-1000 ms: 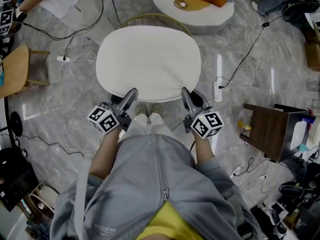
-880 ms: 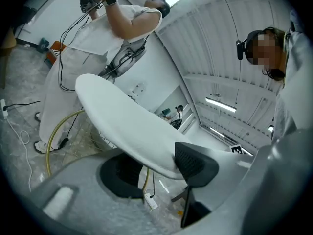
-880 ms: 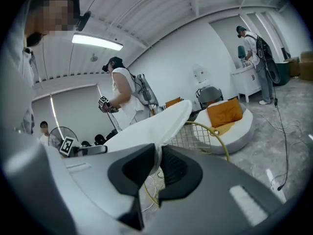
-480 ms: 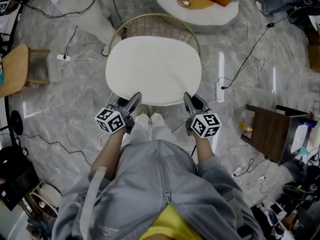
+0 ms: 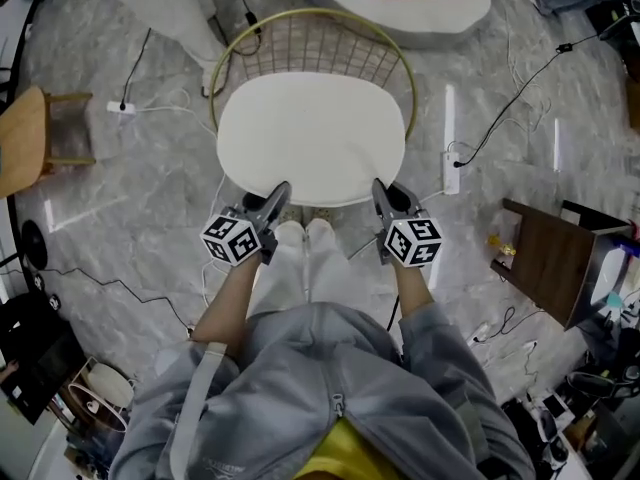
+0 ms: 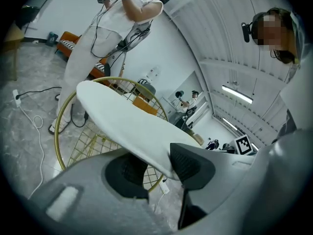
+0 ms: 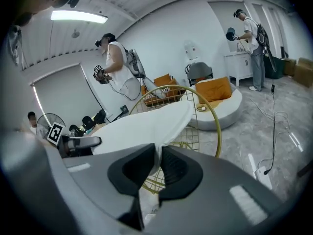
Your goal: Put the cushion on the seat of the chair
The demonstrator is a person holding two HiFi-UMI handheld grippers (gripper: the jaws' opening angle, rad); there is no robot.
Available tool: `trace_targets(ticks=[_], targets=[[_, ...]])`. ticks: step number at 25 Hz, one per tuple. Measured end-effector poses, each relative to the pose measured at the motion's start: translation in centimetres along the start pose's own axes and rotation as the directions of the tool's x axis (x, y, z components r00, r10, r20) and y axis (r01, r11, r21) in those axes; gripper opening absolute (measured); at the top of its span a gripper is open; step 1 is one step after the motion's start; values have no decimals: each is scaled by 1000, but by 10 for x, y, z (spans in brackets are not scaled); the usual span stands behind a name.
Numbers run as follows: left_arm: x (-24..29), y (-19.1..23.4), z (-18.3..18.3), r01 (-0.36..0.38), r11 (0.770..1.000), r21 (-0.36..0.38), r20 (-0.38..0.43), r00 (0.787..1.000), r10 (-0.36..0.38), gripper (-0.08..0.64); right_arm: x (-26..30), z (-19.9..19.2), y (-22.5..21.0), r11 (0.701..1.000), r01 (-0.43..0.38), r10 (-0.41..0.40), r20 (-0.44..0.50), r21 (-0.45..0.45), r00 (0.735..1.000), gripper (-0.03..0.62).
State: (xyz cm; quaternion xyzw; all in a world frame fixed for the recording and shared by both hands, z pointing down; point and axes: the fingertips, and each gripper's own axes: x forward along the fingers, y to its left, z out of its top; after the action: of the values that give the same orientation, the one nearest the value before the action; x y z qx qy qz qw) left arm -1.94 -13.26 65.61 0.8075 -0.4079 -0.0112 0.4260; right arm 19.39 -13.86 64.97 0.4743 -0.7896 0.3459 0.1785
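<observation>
A white oval cushion (image 5: 310, 138) hangs flat over a round gold wire chair (image 5: 310, 16), whose rim and back grid show beyond its far edge. My left gripper (image 5: 277, 194) is shut on the cushion's near left edge, my right gripper (image 5: 382, 190) on its near right edge. In the left gripper view the cushion (image 6: 122, 121) runs between the pads of the gripper (image 6: 161, 166), with the gold chair (image 6: 61, 126) below it. In the right gripper view the gripper (image 7: 157, 166) pinches a thin fold of the cushion (image 7: 142, 129) above the chair rim (image 7: 215, 126). The seat itself is hidden under the cushion.
A round white sofa (image 5: 440, 18) with an orange pillow stands behind the chair. A dark wooden stool (image 5: 545, 258) is at right, a light wooden stool (image 5: 20, 138) at left. A power strip (image 5: 452, 173) and cables lie on the marble floor. Other people stand farther off.
Both grippers have come down with the cushion held between them. It now sits lower and over the chair, and more of the gold rim shows behind it.
</observation>
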Motion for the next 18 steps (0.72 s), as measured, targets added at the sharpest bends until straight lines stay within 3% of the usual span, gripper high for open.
trace_targets(ticks=[18], targets=[[37, 67, -43, -71, 996, -50, -83, 994, 67, 150, 66, -50, -34, 996, 90, -87, -124, 17, 988, 35]])
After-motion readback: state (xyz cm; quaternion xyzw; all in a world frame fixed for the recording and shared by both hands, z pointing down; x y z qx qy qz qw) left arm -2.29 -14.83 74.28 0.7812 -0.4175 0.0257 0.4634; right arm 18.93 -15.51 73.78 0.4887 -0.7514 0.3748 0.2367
